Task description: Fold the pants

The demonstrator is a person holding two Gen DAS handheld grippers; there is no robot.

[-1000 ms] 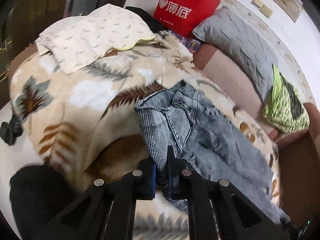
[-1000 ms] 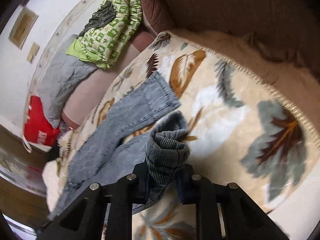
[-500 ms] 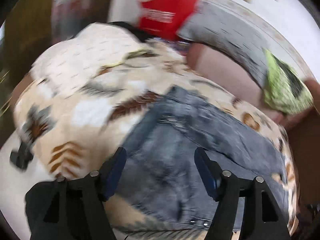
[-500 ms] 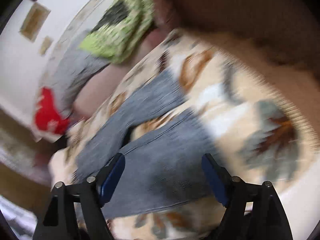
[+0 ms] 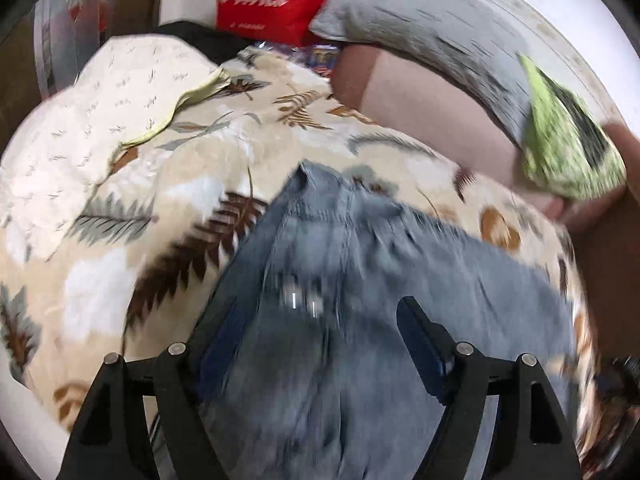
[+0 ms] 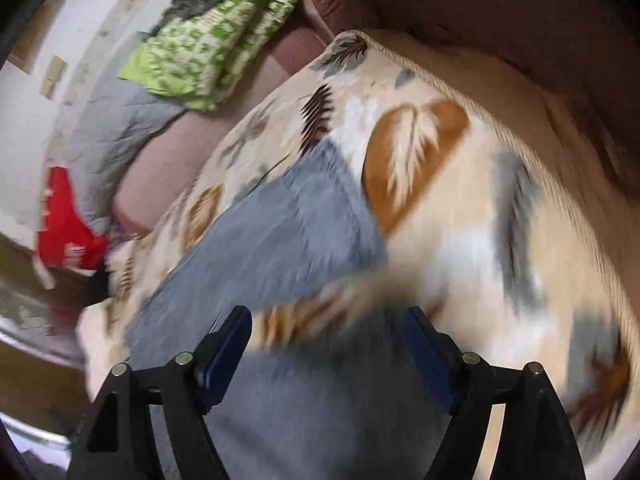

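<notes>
Both the left gripper (image 5: 320, 334) and right gripper (image 6: 326, 344) have just opened wide, releasing the jeans (image 5: 360, 264) onto the blanket (image 5: 120, 208).

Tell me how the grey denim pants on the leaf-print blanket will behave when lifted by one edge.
The grey denim pants will probably drape limply, since they lie slack in soft creases on the leaf-print blanket. The thick denim and metal rivets suggest noticeable weight. The plush blanket may drag against a push.

Motion blur smears the jeans (image 5: 360, 280) and leaf-print blanket (image 6: 460, 208) in both views, and the jeans' lower part runs off each picture's bottom edge.
</notes>
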